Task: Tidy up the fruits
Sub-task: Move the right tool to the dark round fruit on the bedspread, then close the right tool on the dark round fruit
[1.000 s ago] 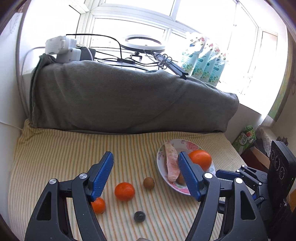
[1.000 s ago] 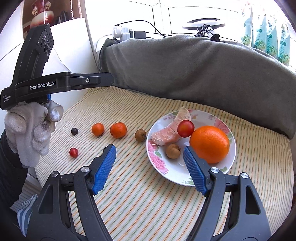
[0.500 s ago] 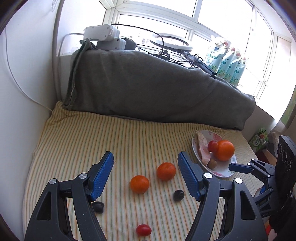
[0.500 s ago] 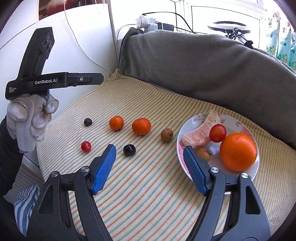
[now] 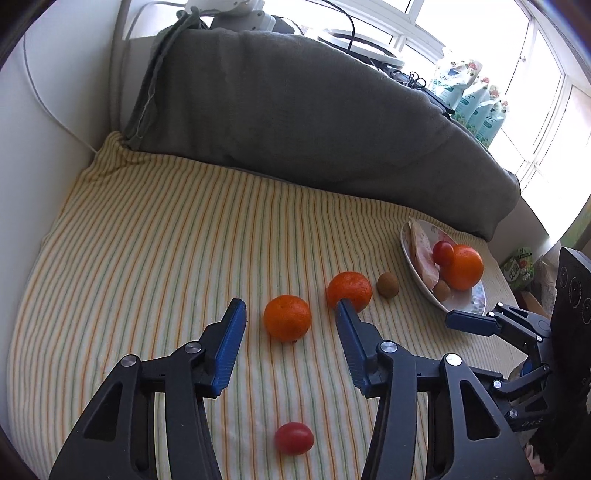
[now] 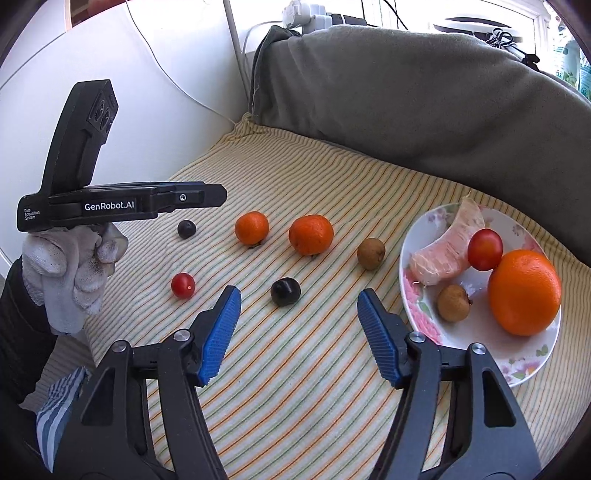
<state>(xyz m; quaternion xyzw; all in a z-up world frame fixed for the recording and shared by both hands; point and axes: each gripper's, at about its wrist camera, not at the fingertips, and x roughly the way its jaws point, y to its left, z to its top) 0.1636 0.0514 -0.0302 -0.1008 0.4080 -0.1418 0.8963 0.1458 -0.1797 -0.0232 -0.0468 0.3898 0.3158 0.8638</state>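
Observation:
Loose fruit lies on the striped cloth (image 6: pixel 332 173): two mandarins (image 6: pixel 252 228) (image 6: pixel 311 235), a brown longan (image 6: pixel 371 253), two dark berries (image 6: pixel 285 291) (image 6: pixel 186 229) and a cherry tomato (image 6: pixel 183 285). A floral plate (image 6: pixel 532 354) at the right holds a big orange (image 6: pixel 524 291), a pomelo slice (image 6: pixel 447 243), a tomato (image 6: pixel 484 249) and a longan (image 6: pixel 453 302). My left gripper (image 5: pixel 288 314) is open, its fingers on either side of the left mandarin (image 5: pixel 287 317), just short of it. My right gripper (image 6: pixel 297 299) is open and empty, near the nearer dark berry.
A grey cushion (image 6: pixel 424 96) runs along the back of the cloth. A white wall (image 6: pixel 147 92) bounds the left side. Power strips and cables (image 6: pixel 314 11) sit behind the cushion. Green pouches (image 5: pixel 476 107) stand by the window. The left gripper's body (image 6: pixel 122 201) hovers over the cloth's left part.
My left gripper has swung left and moved down toward the left mandarin, which now sits between its fingertips. My right gripper has shifted left, toward the loose fruit.

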